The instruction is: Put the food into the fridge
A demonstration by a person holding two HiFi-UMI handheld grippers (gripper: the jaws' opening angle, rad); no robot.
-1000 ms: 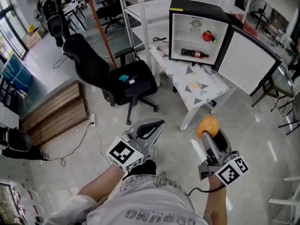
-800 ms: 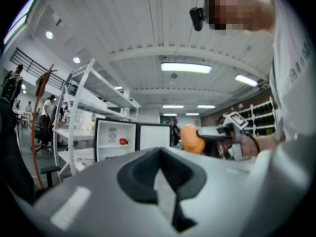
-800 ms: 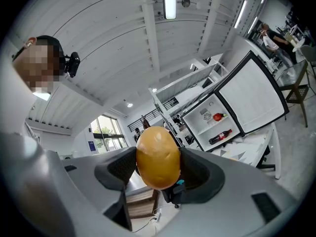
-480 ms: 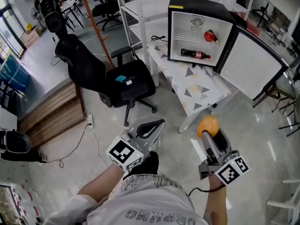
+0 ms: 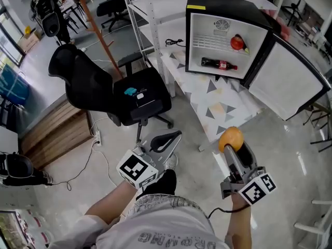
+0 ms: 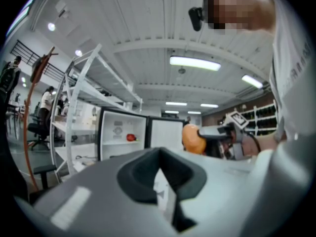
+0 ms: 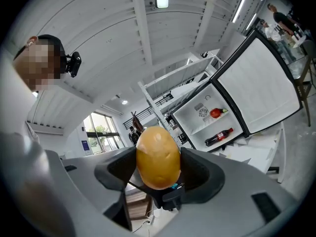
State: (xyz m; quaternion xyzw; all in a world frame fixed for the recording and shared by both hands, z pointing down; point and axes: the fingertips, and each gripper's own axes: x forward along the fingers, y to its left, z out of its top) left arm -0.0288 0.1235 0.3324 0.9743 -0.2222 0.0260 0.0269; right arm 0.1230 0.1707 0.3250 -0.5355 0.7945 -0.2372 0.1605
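Observation:
A black mini fridge [image 5: 223, 4] stands open on a white table [image 5: 228, 113] with grey triangles, its door [image 5: 288, 82] swung out to the right. Inside it, a red fruit [image 5: 237, 42] lies on the upper shelf and a cola bottle [image 5: 219, 64] on the floor of the fridge. My right gripper [image 5: 231, 140] is shut on a yellow-orange potato-like food [image 7: 158, 157], held well short of the table. My left gripper [image 5: 174, 137] is shut with nothing in it, low at the left. In the right gripper view the fridge [image 7: 212, 117] is ahead to the right.
A black office chair [image 5: 129, 95] stands left of the table with a small teal thing on its seat. A white shelving frame [image 5: 137, 30] rises behind it. At the left are a wooden platform [image 5: 52, 131] and a floor cable [image 5: 78, 173].
The view has closed in on the fridge and table, which now sit lower and larger in view. Both grippers hold their places, the right still shut on the food.

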